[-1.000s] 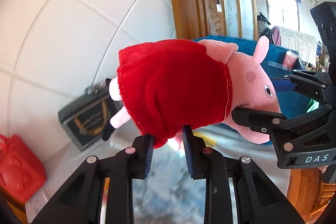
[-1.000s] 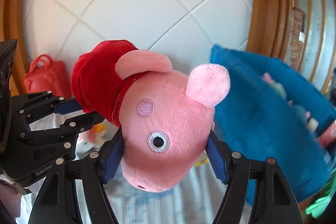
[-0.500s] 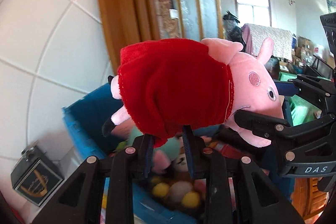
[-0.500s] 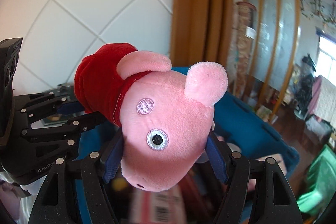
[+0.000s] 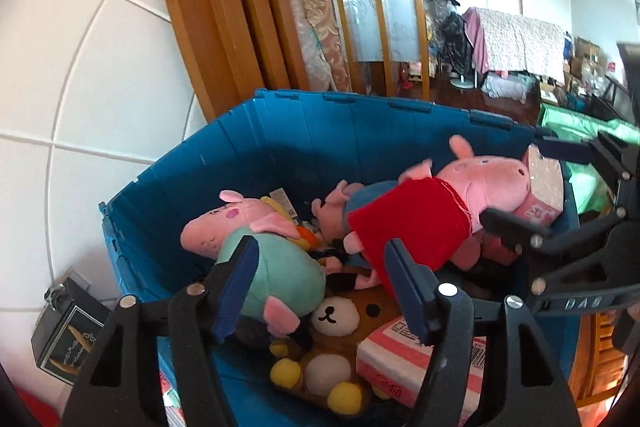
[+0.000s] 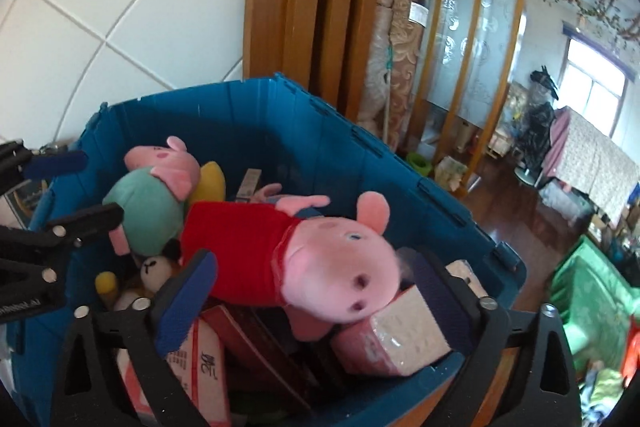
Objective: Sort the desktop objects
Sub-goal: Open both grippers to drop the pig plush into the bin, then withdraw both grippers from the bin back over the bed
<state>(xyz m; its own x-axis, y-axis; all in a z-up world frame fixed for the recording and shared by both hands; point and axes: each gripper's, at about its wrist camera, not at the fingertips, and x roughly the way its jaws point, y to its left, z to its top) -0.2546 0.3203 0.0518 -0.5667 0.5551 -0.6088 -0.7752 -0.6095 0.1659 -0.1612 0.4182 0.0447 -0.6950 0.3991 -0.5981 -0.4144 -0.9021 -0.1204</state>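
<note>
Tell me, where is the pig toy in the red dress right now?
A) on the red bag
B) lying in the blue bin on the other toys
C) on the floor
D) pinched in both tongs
B: the pig toy in the red dress lies on the pile inside the blue bin, with both tongs open and apart from it.

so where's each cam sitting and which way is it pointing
Left wrist: rides the left tool, looking forward and down into the blue bin; its own open fingers show below, the right tool at right.
Right wrist: rides the right tool, looking down into the same bin from its other side; own open fingers show, the left tool at left.
Shared: the red-dress pig plush lying free in the bin, and the green-bodied pig plush.
</note>
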